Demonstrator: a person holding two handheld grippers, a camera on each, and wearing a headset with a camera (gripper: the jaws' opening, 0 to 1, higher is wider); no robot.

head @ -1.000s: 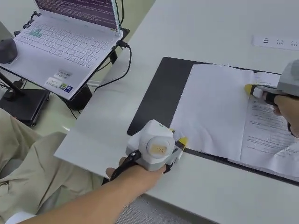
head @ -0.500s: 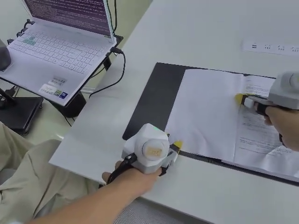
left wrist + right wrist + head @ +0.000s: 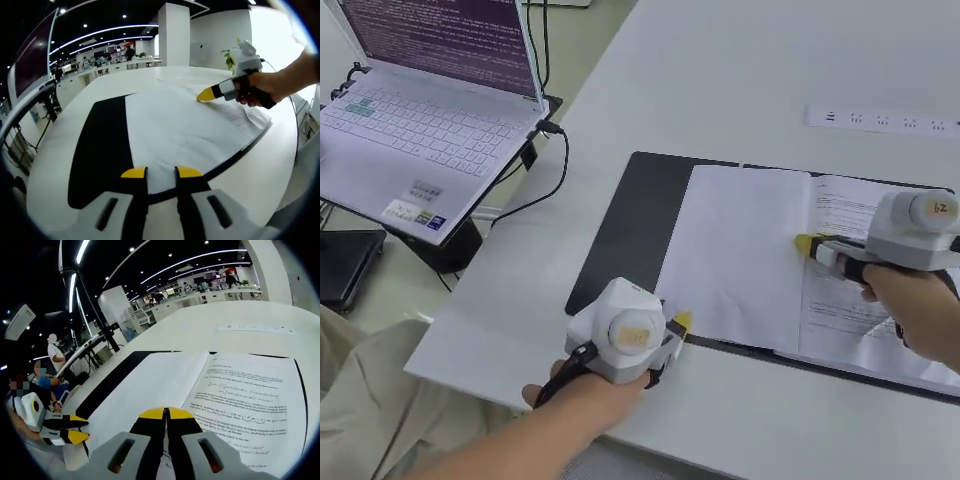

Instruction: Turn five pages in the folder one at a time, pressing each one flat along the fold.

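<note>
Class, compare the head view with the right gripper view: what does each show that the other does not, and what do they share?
Head view, not the right gripper view: the laptop's keyboard and the black cable running from it. Right gripper view, not the head view: ceiling light strips and a white pillar. Both: the black folder, its blank turned page, the printed page, the power strip, the left gripper at the page's near edge, and the right gripper, jaws shut, at the fold.

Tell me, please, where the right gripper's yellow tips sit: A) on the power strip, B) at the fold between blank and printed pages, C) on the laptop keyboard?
B: the right gripper has its tips where the blank page meets the printed page.
</note>
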